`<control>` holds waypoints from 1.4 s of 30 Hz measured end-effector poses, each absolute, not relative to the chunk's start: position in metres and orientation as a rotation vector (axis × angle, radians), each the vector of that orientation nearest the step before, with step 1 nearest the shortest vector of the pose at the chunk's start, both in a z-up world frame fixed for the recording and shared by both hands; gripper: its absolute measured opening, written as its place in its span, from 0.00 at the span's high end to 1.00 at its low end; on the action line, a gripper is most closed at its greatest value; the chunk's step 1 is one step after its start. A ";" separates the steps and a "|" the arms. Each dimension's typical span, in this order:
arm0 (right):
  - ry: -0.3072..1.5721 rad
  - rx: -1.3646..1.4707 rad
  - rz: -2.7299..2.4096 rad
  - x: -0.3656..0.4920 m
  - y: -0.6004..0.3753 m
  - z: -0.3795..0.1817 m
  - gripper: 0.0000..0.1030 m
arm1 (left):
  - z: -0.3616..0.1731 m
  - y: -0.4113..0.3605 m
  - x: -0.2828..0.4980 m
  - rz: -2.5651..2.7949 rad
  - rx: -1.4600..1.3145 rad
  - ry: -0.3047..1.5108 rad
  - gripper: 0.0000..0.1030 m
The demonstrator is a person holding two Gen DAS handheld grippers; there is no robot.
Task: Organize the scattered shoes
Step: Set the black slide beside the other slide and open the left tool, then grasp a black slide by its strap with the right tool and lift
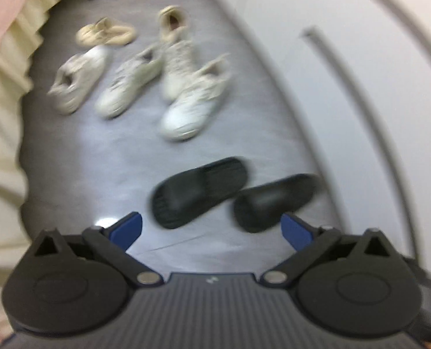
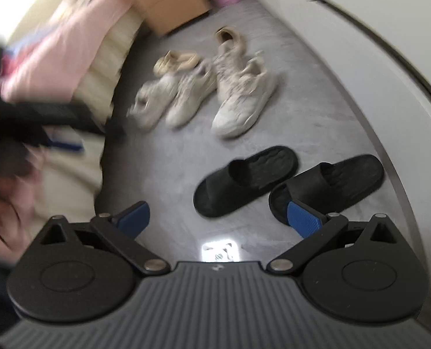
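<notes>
Shoes on grey floor point(image 1: 70, 174), beside the wardrobe: pale sneakers point(image 1: 128, 87) scattered at the far end, black slippers point(image 1: 199, 192) paired nearer. Left tongs point(image 1: 212, 228) spread wide, empty. Right tongs point(image 2: 218, 218) likewise wide, empty. Judgement: take one sneaker at its collar; align it against its mate.

Two black slides point(image 2: 246, 180) point(image 2: 327, 186) are lying side by side on the grey floor point(image 2: 168, 180), soles down, nearly touching. Beyond them, four pale sneakers are sitting upright in loose pairs: a whiter pair point(image 1: 196, 101) point(image 1: 176, 53) overlapping, and a greyish pair point(image 1: 128, 84) point(image 1: 77, 78) lying just beside each other. A cream flat shoe point(image 1: 106, 32) is resting farthest away.
</notes>
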State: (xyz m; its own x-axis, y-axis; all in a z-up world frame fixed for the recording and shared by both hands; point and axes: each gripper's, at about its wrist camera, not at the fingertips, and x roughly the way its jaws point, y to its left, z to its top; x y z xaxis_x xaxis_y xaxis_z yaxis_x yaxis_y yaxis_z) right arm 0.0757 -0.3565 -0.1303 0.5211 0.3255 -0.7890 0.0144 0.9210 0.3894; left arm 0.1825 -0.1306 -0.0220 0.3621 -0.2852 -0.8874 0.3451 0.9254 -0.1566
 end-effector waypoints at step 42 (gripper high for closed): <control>0.999 -0.100 0.024 0.278 -0.207 -0.409 0.00 | -0.108 -0.131 0.316 -0.196 0.075 1.098 0.00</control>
